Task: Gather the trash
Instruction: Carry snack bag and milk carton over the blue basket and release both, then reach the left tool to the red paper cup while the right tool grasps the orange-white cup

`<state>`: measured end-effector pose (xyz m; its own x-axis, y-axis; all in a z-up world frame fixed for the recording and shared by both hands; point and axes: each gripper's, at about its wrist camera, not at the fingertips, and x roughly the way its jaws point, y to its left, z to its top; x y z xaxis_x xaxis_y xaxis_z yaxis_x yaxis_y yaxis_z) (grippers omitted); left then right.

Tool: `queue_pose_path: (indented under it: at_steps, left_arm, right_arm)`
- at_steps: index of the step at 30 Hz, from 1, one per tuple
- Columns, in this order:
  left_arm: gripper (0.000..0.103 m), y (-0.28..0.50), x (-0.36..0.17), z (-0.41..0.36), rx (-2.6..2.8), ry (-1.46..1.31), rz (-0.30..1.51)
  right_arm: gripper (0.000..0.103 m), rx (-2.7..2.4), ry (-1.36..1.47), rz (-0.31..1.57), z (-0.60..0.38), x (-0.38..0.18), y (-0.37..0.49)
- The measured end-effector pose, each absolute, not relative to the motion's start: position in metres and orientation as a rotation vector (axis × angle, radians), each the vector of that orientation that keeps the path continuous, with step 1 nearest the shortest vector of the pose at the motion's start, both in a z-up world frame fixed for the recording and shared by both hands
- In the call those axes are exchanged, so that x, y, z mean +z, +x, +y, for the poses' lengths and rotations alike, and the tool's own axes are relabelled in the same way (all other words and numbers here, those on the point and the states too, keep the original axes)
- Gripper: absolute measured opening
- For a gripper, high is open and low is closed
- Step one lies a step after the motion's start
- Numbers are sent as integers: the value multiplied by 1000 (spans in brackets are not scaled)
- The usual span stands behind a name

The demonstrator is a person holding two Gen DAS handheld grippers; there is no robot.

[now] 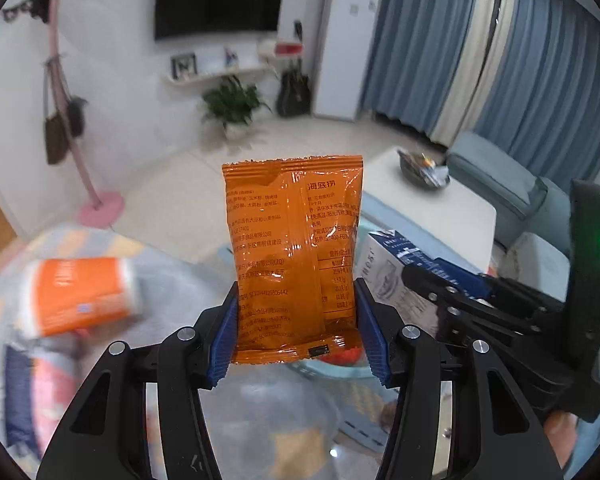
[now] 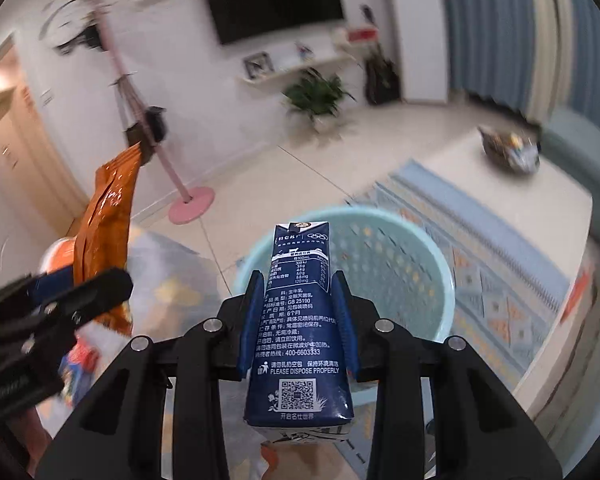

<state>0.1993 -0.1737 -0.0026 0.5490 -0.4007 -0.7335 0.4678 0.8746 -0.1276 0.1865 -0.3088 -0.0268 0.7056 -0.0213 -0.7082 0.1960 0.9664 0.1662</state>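
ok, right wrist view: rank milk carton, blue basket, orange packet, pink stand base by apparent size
As they look in this view:
1. blue basket
2. milk carton, though it is nearest the camera
3. orange packet
4. pink stand base, farthest away

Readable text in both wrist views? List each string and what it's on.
"PLEASE DISPOSE PROPERLY" – blue milk carton in right gripper
"400-6603333" – same carton
"GB 25190" – same carton
"海底捞" – orange snack packet in left gripper
Packet's fine print, the orange pack: too blurred.
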Motion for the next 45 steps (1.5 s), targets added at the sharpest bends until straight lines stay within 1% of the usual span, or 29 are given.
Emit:
queue_pose_path:
  at_steps: [4,9,10,12,13,14,15,16,18,20,28,35,36,37,41,43,45]
  left_arm:
    - [52,227,-36,-194,-550,80,957]
    - [55,246,-74,-208,-542,116,1048]
    - [57,250,-80,-208,-548,110,1064]
    - [67,256,-87,-205,-561,97,1080]
    - [68,256,-88,-205,-562,90,1079]
    - [73,256,-89,-203,-561,86,1078]
    - [76,258,-88,-203,-560,78,1076]
    - [77,257,-87,-199,-561,68,1073]
    - [83,257,-84,-193,-570,38,1066]
    - [85,256,-82,-187,-573,12,1055]
    - [85,227,-53,-164,-584,-52,973]
    - [85,189,-3,-92,-505,-102,828]
    - [85,185,2,-83,-493,-105,811]
    - [85,180,8,-71,-478,-111,791]
    - [85,162,31,-12,-372,-131,718]
    - [87,157,40,20,-301,-136,689]
    - [89,153,45,55,-197,-124,667]
  right_arm:
    - [32,-182,314,854,-333,-61,198]
    - [32,-214,348,905,-346,-83,209]
    - [32,-219,350,907,-347,-84,208]
    - [34,-226,359,914,-350,-87,208]
    - [41,-235,364,915,-353,-87,209]
    - [45,-242,371,910,-357,-87,209]
    - [48,-244,376,904,-359,-86,209]
    - [48,-249,377,901,-361,-86,208]
    - [48,-253,381,900,-362,-86,206]
    - [48,-250,392,903,-362,-87,204]
    - [48,-215,361,894,-342,-78,197]
    - [48,-104,283,827,-287,-38,191]
    - [50,-75,268,813,-273,-31,190]
    - [54,-55,259,803,-264,-26,190]
    - [65,42,211,757,-217,-4,189]
    - [79,104,204,744,-195,5,191]
    - [84,149,193,731,-174,12,196]
